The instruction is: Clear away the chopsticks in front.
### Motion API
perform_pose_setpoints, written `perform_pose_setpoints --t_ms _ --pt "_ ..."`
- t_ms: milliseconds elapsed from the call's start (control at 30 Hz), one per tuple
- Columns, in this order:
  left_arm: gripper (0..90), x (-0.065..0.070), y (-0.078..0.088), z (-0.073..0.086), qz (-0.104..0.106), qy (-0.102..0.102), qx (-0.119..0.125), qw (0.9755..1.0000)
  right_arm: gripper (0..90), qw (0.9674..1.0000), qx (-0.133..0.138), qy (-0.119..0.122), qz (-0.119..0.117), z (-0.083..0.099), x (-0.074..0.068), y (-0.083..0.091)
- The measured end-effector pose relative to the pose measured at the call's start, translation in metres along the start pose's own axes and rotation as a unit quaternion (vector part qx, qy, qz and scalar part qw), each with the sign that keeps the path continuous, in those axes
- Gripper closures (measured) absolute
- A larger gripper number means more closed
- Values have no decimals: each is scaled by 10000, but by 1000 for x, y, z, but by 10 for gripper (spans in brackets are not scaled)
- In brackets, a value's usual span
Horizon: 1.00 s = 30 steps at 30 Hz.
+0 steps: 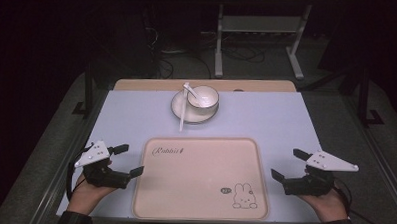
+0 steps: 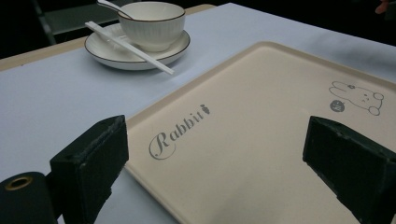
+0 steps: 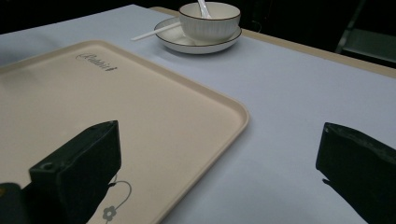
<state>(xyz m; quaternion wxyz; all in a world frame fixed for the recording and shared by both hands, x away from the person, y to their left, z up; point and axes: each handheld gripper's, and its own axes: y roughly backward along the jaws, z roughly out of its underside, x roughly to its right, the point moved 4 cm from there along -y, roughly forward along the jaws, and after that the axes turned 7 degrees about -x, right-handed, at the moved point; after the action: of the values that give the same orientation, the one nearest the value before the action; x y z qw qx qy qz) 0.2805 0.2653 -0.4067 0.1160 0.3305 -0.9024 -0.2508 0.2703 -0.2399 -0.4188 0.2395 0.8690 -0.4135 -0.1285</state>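
Note:
A beige tray (image 1: 201, 197) with a rabbit drawing and the word "Rabbit" lies at the table's front middle. Behind it a white bowl (image 1: 203, 96) stands on a white plate (image 1: 179, 106), with a white spoon (image 1: 189, 90) in the bowl and white chopsticks (image 1: 182, 116) laid across the plate's left rim. My left gripper (image 1: 128, 160) is held at the tray's left edge, open and empty. My right gripper (image 1: 287, 165) sits off the tray's right edge, open and empty too. The left gripper view has the tray (image 2: 261, 154), bowl (image 2: 152, 23) and chopsticks (image 2: 130, 47).
A pale blue mat (image 1: 131, 119) covers the wooden table (image 1: 152, 83). Beyond the far edge stand a white metal frame (image 1: 220, 42) and floor cables (image 1: 163, 65). A black rail (image 1: 88, 90) runs by the table's left side.

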Motion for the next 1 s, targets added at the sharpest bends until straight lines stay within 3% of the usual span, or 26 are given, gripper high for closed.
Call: perform_pose_setpoints --t_ms 233,467,700,1000 --pt "66 -2 -2 2 -24 152 -124 9998 0 9997 -242 70 75 4 0 -3" --pt "69 -9 -6 0 -201 279 -339 9988 0 9988 -450 68 163 6 0 -8" --pt "69 -20 -13 -11 -222 396 -508 9977 0 9963 -835 97 154 12 0 -15" --pt "69 -28 -31 -26 -273 378 -741 9962 0 9956 -917 114 151 15 -1 -16"
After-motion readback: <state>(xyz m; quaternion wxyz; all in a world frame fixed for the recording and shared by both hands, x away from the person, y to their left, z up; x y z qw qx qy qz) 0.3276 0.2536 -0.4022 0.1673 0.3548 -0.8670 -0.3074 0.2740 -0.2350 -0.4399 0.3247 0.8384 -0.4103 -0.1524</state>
